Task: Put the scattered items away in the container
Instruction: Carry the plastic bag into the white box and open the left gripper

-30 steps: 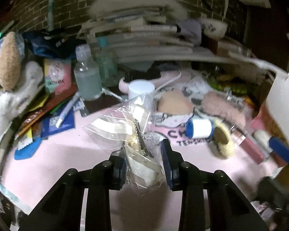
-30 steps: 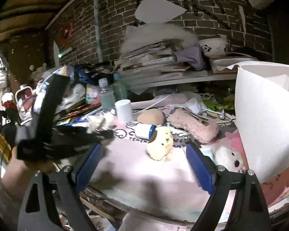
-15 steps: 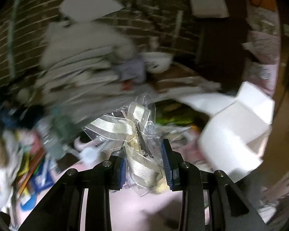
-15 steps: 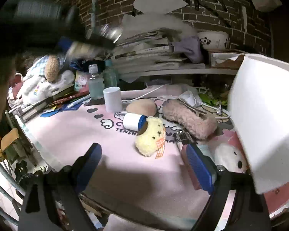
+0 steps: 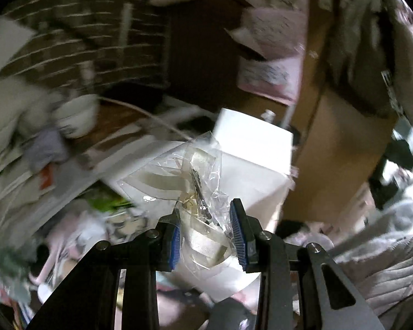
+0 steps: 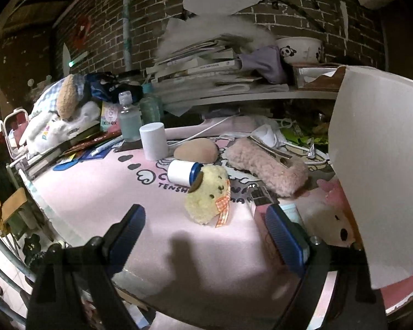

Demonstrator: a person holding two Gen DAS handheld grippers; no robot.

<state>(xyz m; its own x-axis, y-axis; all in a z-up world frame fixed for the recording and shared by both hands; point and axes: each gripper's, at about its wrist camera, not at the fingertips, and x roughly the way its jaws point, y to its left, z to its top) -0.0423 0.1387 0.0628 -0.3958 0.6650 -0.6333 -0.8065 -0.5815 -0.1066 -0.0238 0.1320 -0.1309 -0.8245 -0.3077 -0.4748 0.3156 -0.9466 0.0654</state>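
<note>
Cluttered home desk: plush toys (image 6: 208,202), stacked books (image 6: 201,68).

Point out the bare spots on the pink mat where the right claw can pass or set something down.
Bare mat runs from the yellow dog plush to the near edge, under the open right claw. Crowded: white cylinder, blue-capped jar and pink fuzzy case behind; white box and pink-bowed plush at right.

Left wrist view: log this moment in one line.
left hand-held gripper: shut on clear packet | in front of white box | right hand-held gripper: open, empty, above pink mat
</note>
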